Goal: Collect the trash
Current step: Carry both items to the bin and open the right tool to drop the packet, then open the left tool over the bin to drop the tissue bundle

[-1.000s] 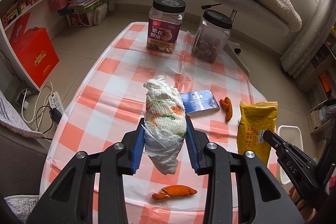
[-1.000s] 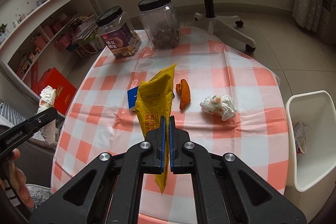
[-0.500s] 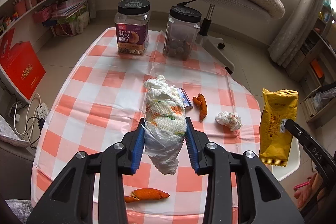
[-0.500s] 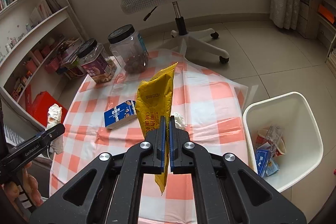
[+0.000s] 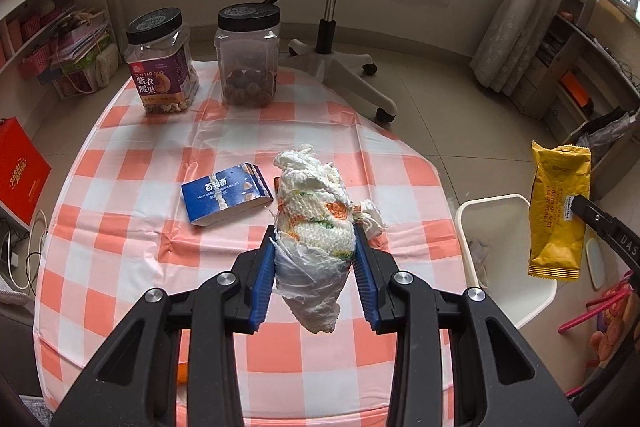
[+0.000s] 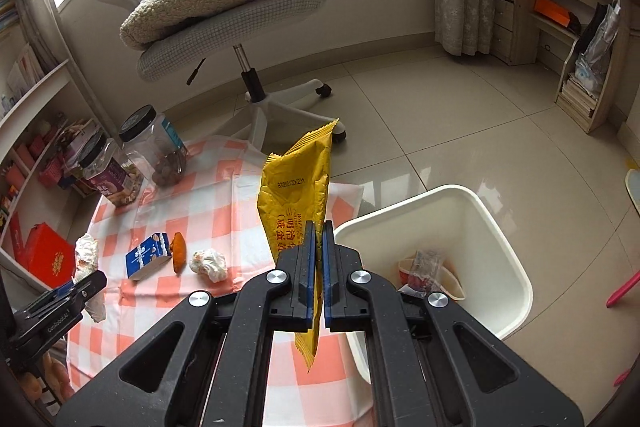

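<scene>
My left gripper (image 5: 315, 245) is shut on a crumpled white tissue wad (image 5: 313, 227) with orange and green print, held above the checked table (image 5: 120, 187). My right gripper (image 6: 317, 239) is shut on a yellow snack wrapper (image 6: 298, 195), which hangs near the rim of the white trash bin (image 6: 500, 227). In the left wrist view the yellow wrapper (image 5: 560, 207) hangs over the bin (image 5: 508, 203) at the right. A blue torn box (image 5: 226, 193), an orange peel (image 6: 179, 251) and a second tissue wad (image 6: 209, 263) lie on the table.
Two black-lidded jars (image 5: 162, 67) (image 5: 248, 55) stand at the table's far edge. A swivel chair (image 6: 240, 27) piled with a fleece blanket stands beyond. Shelves line the left wall, a red box (image 5: 20, 167) sits on the floor. The bin holds several wrappers (image 6: 426, 267).
Both grippers have swung to the right with their loads. The wrapper now hangs by the bin instead of over the table. The bin has come into the left wrist view.
</scene>
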